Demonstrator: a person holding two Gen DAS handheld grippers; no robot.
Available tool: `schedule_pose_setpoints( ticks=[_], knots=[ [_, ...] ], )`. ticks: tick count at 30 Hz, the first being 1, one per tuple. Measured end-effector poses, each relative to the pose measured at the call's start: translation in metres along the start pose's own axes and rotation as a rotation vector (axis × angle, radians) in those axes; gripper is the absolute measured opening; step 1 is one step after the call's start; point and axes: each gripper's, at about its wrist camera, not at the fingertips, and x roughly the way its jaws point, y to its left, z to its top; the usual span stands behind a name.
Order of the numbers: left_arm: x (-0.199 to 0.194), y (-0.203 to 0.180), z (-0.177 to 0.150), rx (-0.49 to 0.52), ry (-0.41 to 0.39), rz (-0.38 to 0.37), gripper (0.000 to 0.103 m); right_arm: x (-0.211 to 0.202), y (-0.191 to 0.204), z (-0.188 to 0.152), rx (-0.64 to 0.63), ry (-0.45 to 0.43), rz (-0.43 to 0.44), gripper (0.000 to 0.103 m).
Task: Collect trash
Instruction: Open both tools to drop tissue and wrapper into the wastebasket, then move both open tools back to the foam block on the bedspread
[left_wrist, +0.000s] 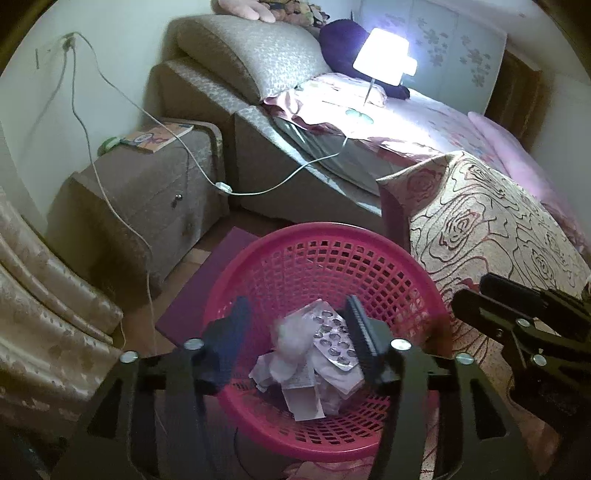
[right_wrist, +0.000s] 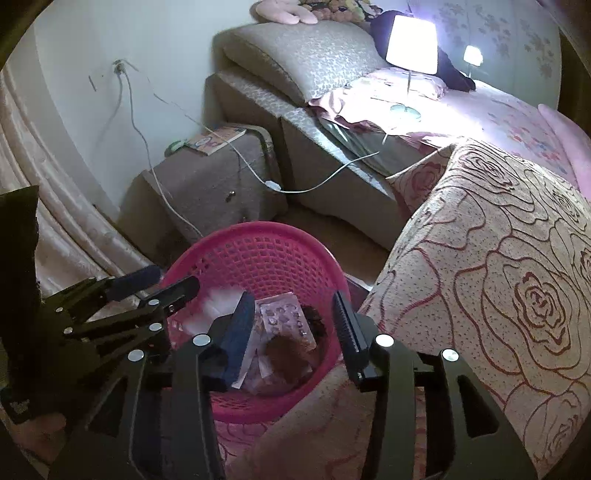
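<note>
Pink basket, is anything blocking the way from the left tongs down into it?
Nothing visible does. The left tongs hang open right above the pink basket, whose mouth is uncovered, with the blister pack and crumpled paper already lying inside.

Two hand-held grippers are seen, both built from flat black plates shaped like angular scissor linkages. On the left gripper (left_wrist: 295, 332), round silver bolt heads are set at each pivot, two to a side. One finger (left_wrist: 231, 332) is covered with a dark blue pad; the other is fitted with a black pad that is ribbed like a comb. The right gripper (right_wrist: 293, 325) is made the same way: black arms, silver bolts, a blue pad on one finger (right_wrist: 240, 332) and a ribbed black pad on the other. Triangular cut-outs are visible in the outer plates.
</note>
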Motion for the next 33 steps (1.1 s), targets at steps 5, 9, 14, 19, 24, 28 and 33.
schedule_pose_setpoints(
  ticks=[5,9,14,19,24,28,33],
  knots=[
    [-0.002,-0.001,0.001,0.001,-0.005,0.009,0.060,-0.005,-0.008,-0.006,0.020,-0.005,0.001,0.043],
    [-0.004,-0.002,0.001,-0.002,-0.008,0.011,0.065,-0.013,-0.012,-0.010,0.028,-0.017,0.011,0.043],
    [-0.011,-0.003,0.004,-0.013,-0.027,0.010,0.067,-0.028,-0.013,-0.015,0.036,-0.042,0.007,0.043],
    [-0.020,-0.012,0.005,-0.002,-0.045,-0.012,0.068,-0.052,-0.022,-0.022,0.042,-0.085,-0.025,0.044],
    [-0.029,-0.034,0.002,0.040,-0.055,-0.051,0.068,-0.076,-0.045,-0.037,0.070,-0.117,-0.100,0.051],
    [-0.038,-0.057,-0.003,0.084,-0.064,-0.091,0.069,-0.101,-0.076,-0.056,0.115,-0.146,-0.173,0.051],
    [-0.049,-0.091,-0.012,0.155,-0.071,-0.144,0.069,-0.132,-0.121,-0.085,0.187,-0.176,-0.269,0.051]
  ],
)
